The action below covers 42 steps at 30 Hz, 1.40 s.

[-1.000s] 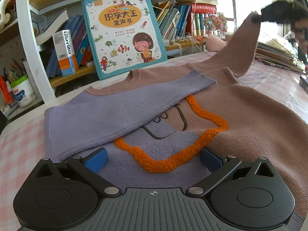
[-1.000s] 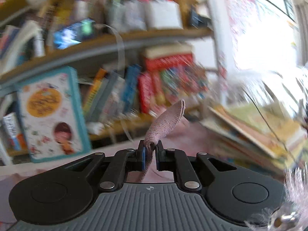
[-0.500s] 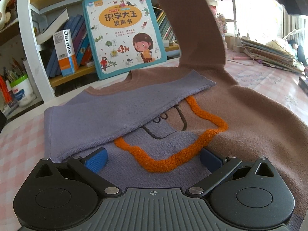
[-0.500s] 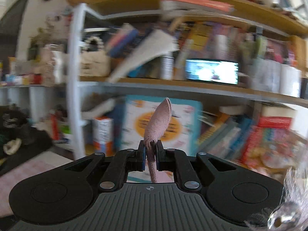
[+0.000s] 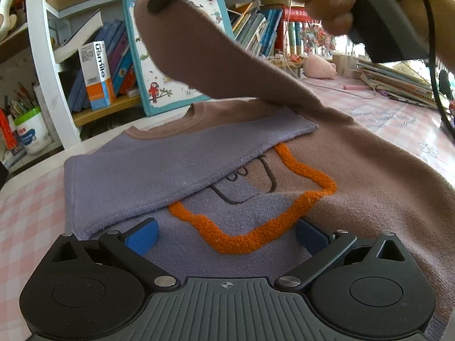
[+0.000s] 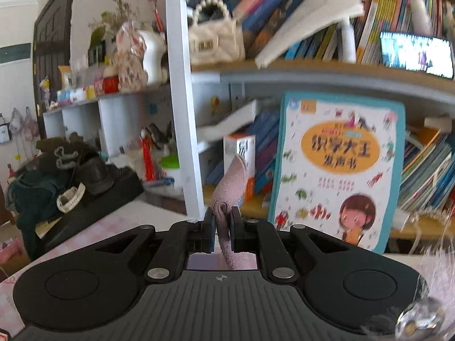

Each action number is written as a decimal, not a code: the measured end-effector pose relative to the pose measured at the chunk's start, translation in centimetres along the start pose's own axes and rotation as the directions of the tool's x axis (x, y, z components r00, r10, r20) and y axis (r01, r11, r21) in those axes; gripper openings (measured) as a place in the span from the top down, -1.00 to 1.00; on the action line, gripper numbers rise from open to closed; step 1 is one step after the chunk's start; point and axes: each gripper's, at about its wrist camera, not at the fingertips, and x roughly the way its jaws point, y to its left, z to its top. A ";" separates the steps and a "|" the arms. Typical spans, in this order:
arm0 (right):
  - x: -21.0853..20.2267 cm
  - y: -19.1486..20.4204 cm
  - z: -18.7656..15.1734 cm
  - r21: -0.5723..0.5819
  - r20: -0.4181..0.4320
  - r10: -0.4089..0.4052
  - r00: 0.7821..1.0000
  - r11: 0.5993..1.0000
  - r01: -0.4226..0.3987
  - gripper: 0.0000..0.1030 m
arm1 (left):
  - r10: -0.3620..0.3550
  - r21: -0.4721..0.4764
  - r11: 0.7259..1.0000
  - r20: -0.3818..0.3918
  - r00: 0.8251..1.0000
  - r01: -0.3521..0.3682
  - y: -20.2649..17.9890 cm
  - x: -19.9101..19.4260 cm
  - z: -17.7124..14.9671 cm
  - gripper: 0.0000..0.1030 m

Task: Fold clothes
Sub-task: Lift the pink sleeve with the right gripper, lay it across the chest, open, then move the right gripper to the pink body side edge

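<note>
A purple and brown sweater [image 5: 369,187] with an orange fuzzy outline [image 5: 284,216] lies flat on the pink checked table [image 5: 25,216]. Its purple left sleeve [image 5: 170,167] is folded across the chest. My left gripper [image 5: 226,237] is open, its blue pads resting low on the sweater's front. My right gripper [image 6: 221,227] is shut on the brown sleeve's cuff [image 6: 231,182]. In the left wrist view the right gripper [image 5: 159,0] holds that brown sleeve [image 5: 216,62] raised, up and leftward above the sweater's neckline.
A bookshelf [image 5: 93,110] with a white post [image 5: 48,65] stands behind the table, with a large children's book [image 6: 338,170] leaning on it. A stack of books [image 5: 398,82] and a pink plush [image 5: 318,66] lie at the table's far right.
The right gripper has swung the brown sleeve from the far right, up and over to the left above the sweater. The left gripper has stayed still and open.
</note>
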 end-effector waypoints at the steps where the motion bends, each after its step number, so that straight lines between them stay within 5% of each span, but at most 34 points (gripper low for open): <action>1: 0.2 0.1 -0.2 0.002 -0.013 0.012 1.000 1.000 -0.012 0.82 | 0.000 -0.001 1.000 0.000 1.000 0.000 0.0 0.0 0.0 -1.00; 3: 0.4 0.2 -0.6 0.008 -0.031 0.036 0.999 0.999 -0.036 0.61 | 0.000 -0.001 1.000 0.000 1.000 0.000 -0.1 -0.1 0.0 -1.00; 5: -0.1 0.2 -0.6 0.012 -0.013 0.060 0.998 0.998 -0.060 0.19 | -0.001 -0.002 1.000 0.000 1.000 0.001 0.0 -0.1 0.1 -1.00; 12: -2.5 -0.8 0.0 0.023 0.033 0.032 0.999 0.999 -0.033 0.17 | -0.004 -0.004 1.000 0.000 1.000 0.004 0.2 -0.1 0.1 -1.00; 22: -5.5 -3.0 -3.6 0.026 -0.025 -0.068 0.997 0.997 0.069 0.13 | -0.020 -0.032 0.999 -0.007 1.000 0.020 0.6 -0.1 0.2 -1.00; 42: -12.8 -8.8 -9.5 0.137 -0.099 -0.286 0.953 0.945 0.298 0.02 | -0.041 -0.088 0.995 -0.023 0.999 0.039 1.3 0.2 0.2 -1.00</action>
